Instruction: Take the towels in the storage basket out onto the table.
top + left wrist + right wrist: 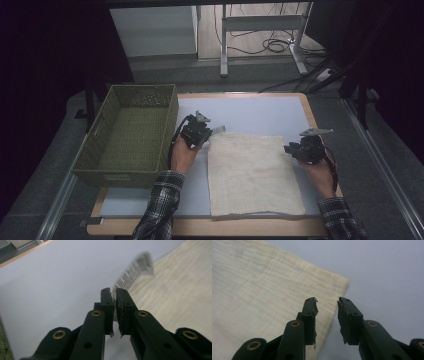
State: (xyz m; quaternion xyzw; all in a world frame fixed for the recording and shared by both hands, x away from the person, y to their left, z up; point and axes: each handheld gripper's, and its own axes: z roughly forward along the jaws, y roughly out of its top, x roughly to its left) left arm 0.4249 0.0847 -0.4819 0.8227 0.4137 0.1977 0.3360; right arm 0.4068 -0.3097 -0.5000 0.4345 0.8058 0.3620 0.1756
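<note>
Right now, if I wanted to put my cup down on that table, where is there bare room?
The widest free patch is the pale blue mat beyond the cream cloth, between the green woven basket and the far wooden edge. A narrower strip lies near you, between basket and cloth. It is crowded at the cloth's far corners, where the left gripper and right gripper work.

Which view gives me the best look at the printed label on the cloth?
The left gripper view: the label rises close up from between the shut left tongs, its print lines visible though blurred. The high view shows it as a small white tab at the cloth's far left corner.
</note>
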